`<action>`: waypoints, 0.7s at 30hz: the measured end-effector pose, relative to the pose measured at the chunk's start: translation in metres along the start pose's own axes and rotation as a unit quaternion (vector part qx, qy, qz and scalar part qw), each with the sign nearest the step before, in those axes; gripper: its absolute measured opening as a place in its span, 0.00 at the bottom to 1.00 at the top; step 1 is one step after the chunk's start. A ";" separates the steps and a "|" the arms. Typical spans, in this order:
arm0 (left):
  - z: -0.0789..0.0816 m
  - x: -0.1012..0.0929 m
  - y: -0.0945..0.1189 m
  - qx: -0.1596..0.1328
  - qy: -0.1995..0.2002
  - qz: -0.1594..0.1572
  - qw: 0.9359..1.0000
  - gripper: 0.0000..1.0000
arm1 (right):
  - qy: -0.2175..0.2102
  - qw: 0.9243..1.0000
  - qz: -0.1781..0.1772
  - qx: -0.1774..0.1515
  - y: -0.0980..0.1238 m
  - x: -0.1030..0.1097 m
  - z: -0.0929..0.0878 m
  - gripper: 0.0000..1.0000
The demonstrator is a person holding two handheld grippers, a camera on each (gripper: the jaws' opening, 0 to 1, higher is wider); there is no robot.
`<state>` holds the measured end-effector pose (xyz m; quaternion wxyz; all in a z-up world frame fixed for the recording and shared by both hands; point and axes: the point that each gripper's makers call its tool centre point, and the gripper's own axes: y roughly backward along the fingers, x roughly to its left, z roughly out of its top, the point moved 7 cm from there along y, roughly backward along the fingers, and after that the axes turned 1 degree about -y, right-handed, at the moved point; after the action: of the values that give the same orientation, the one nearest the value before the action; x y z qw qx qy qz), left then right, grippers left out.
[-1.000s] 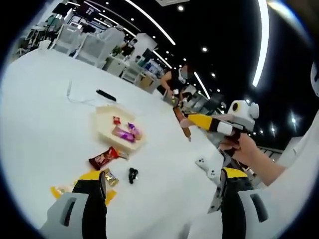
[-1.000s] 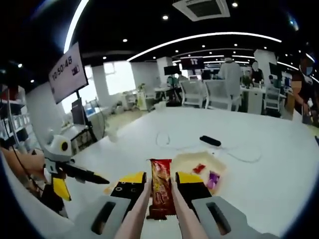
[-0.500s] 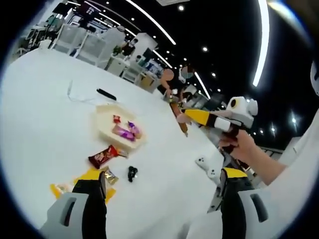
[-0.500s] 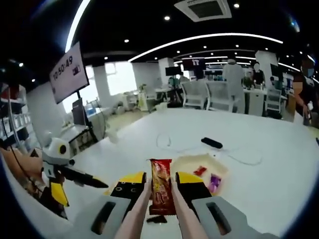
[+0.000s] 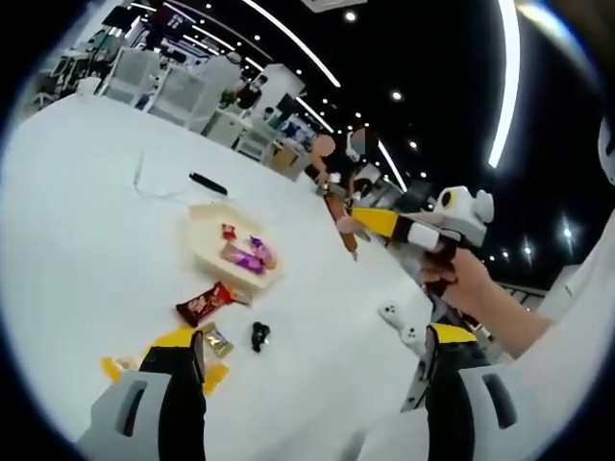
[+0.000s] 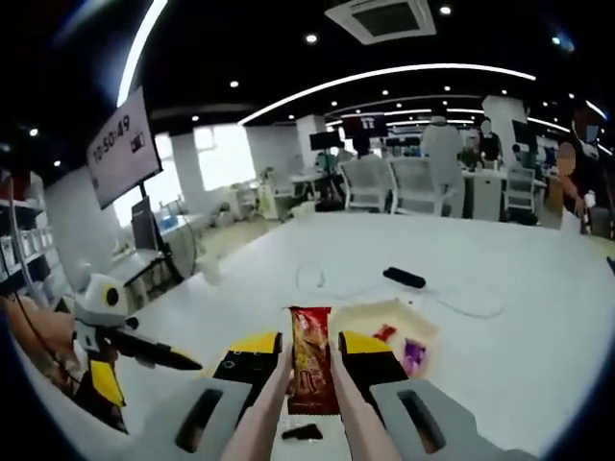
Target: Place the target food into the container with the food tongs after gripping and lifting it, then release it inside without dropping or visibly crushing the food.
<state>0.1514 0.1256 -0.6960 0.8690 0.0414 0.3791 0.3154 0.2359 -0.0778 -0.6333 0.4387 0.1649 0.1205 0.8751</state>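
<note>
Clamped on pale food tongs (image 6: pixel 288 408) with the right gripper (image 6: pixel 307 365); long red-wrapped snack bar (image 6: pixel 309 360) pinched between the tong tips, lifted above the white table (image 6: pixel 538 327). Left gripper (image 5: pixel 312 370) with jaws apart, holding nothing. Beyond, cream shallow container (image 5: pixel 213 240) with purple and red sweets; farther, a black remote (image 6: pixel 405 278).

Wall screen (image 6: pixel 123 146): "10:50:4", last digit unclear

tray (image 5: pixel 207 252) holds wrapped snacks (image 5: pixel 245 255); red bar (image 5: pixel 203 303) beside it, perhaps chocolate.
</note>
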 end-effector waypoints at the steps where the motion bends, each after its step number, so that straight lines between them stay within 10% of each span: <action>1: 0.000 0.001 0.000 0.000 0.000 0.000 1.000 0.96 | 0.000 1.000 -0.001 -0.001 -0.001 0.000 0.000 0.22; 21: 0.002 0.002 0.008 -0.009 0.001 -0.004 1.000 0.96 | -0.012 1.000 -0.024 -0.017 -0.012 -0.003 0.004 0.22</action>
<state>0.1495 0.1333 -0.6934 0.8702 0.0315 0.3770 0.3155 0.2482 -0.0726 -0.6346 0.4633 0.1651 0.1042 0.8644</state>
